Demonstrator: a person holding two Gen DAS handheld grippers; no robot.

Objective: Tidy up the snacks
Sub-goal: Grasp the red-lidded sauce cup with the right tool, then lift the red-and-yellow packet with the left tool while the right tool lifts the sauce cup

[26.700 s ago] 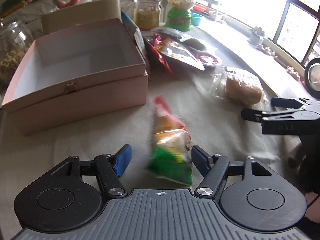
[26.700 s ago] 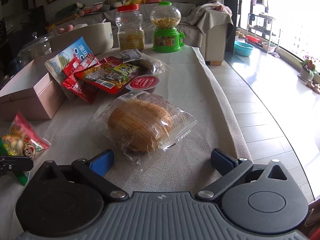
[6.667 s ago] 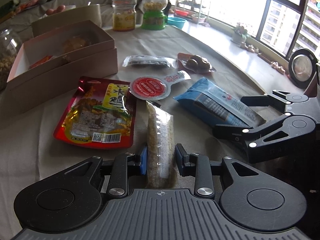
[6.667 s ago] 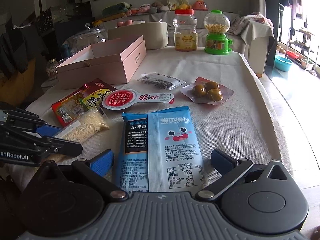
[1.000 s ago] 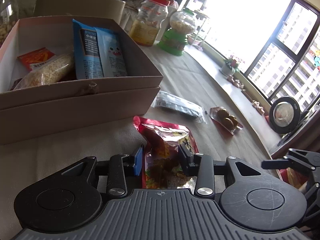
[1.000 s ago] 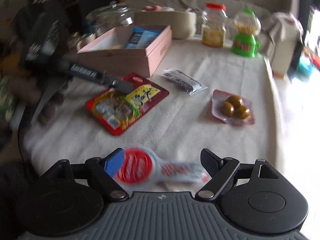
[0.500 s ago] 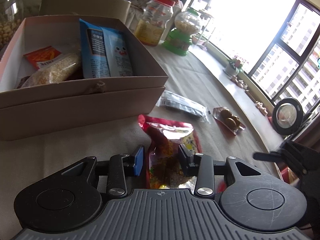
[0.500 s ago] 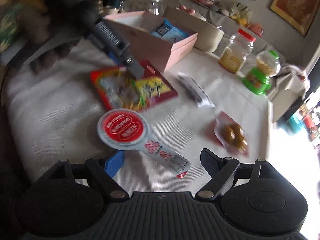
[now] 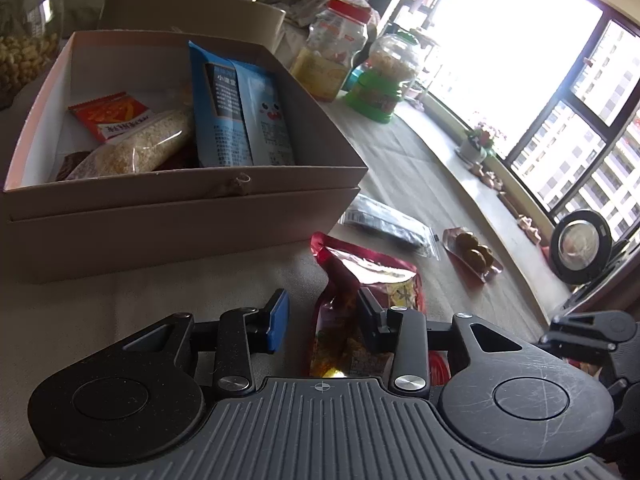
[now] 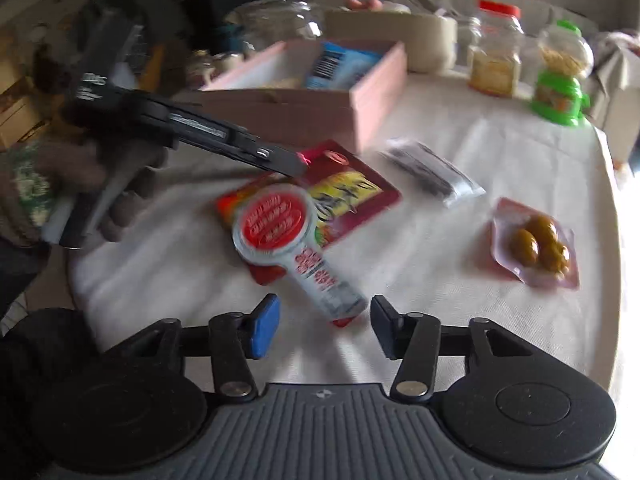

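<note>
With the left claw apart astride the red packet at lower centre, the right claw is closing around the round-lidded snack's tail, which next needs lifting into the pink box at upper centre.

snack packets inside box

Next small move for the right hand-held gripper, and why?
Probably ease the right hand-held gripper forward a little before the jaws finish closing. They are closing, but only the tail of the red-lidded snack pack lies between the fingers, untouched, on the tablecloth. Then lift toward the pink box.
</note>
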